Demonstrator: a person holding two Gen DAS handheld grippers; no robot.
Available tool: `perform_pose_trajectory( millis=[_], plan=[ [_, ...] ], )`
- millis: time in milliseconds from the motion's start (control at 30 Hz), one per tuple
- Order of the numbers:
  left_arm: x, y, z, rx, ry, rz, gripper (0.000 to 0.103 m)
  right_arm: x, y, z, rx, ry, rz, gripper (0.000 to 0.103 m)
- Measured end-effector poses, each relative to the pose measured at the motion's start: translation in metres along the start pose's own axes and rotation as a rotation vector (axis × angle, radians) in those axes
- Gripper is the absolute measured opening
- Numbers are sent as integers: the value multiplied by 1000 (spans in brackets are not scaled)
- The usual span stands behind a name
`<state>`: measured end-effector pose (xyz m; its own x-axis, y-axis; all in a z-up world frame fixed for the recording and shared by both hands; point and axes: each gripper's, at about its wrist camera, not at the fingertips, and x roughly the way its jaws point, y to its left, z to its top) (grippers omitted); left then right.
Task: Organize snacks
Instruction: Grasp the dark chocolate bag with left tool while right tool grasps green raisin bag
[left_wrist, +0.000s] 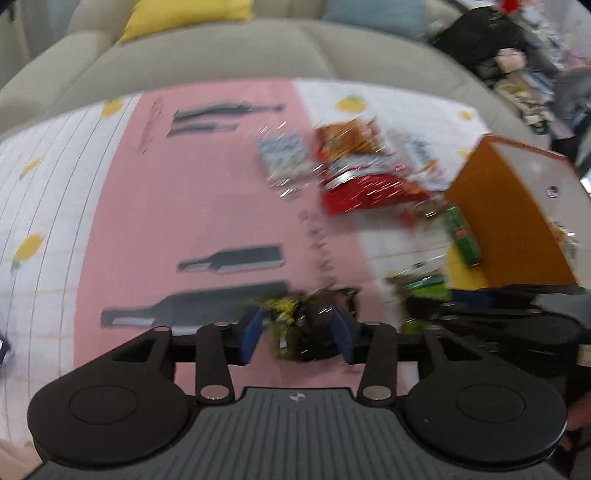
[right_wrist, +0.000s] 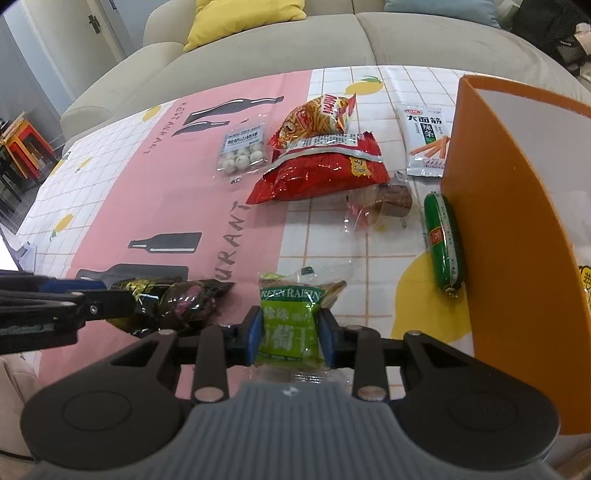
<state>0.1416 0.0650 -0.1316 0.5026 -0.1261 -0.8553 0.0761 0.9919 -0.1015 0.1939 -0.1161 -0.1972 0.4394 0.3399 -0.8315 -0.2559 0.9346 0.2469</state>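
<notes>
A dark, glossy black-and-yellow snack packet (right_wrist: 173, 301) is clamped between the blue pads of the left gripper (left_wrist: 298, 330), just left of the right gripper (right_wrist: 287, 334). The right gripper's jaws are closed narrowly on a green raisin packet (right_wrist: 290, 325). Ahead of it, from left to right, a clear bag of white balls (right_wrist: 243, 151), a red crinkled chip bag (right_wrist: 321, 171), a clear-wrapped brown cake (right_wrist: 384, 201) and a green sausage stick (right_wrist: 443, 242) are laid on the pink-and-white patterned tablecloth (right_wrist: 166, 192). The sausage is seen against the tall orange bin (right_wrist: 517, 240) at far right.
</notes>
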Motion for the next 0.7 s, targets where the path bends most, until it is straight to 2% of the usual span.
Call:
perform_pose_trajectory(
  millis=[200, 267, 400, 700],
  plan=[
    [7, -35, -5, 171, -42, -26, 55, 0, -7, 2, 45, 7, 16, 32],
    [15, -38, -7, 193, -22, -23, 55, 1, -10, 2, 72, 16, 25, 32],
    [36, -32, -10, 150, 28, -23, 55, 2, -15, 3, 118, 31, 56, 33],
    [55, -23, -11, 109, 46, -2, 60, 3, -13, 3, 109, 32, 62, 37]
  ],
)
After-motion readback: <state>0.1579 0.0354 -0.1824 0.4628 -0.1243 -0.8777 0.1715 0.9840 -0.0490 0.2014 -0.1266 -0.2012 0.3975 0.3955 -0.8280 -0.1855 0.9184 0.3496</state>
